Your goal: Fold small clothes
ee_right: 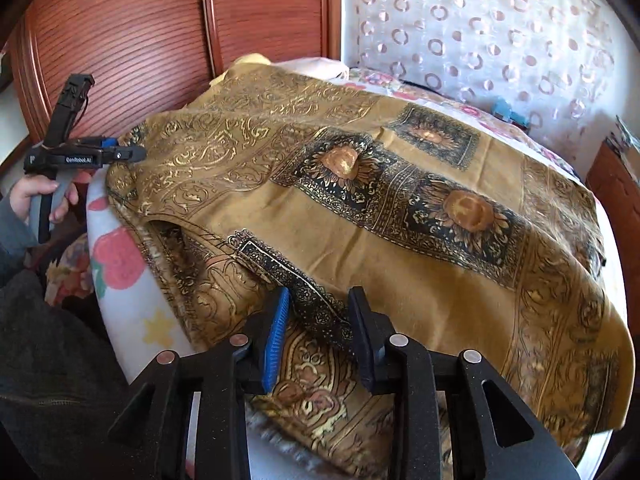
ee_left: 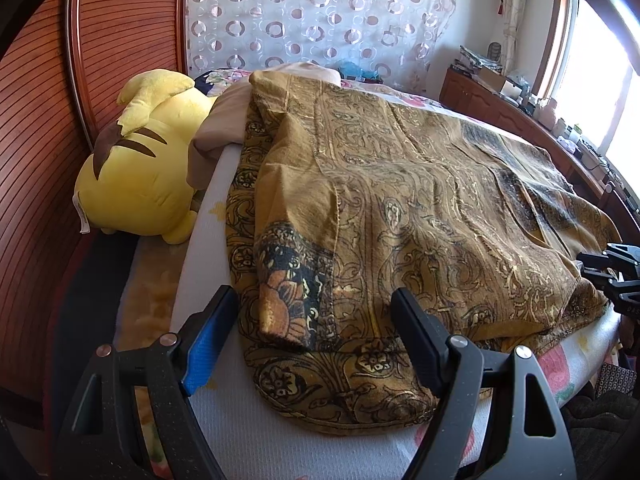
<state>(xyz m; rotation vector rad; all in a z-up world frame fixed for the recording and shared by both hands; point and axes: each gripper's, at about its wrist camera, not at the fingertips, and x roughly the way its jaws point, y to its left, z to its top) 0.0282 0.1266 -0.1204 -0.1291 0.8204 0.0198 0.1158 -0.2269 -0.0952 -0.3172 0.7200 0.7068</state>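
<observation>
A mustard garment with dark paisley and flower print lies spread over the bed. Its sleeve lies folded onto the body at the near left. My left gripper hovers over that sleeve with its jaws wide apart, and its pads press on nothing. From the right wrist view, the left gripper sits at the garment's far left edge, held by a hand. My right gripper stands open over a folded dark-banded edge, the cloth lying loose between its fingers. The right gripper shows at the garment's right edge.
A yellow plush toy and a beige pillow lie at the bed's far left, against a red-brown slatted wooden panel. A ring-patterned curtain hangs behind. A cluttered wooden cabinet stands under the window. The flowered white sheet shows at the bed's edge.
</observation>
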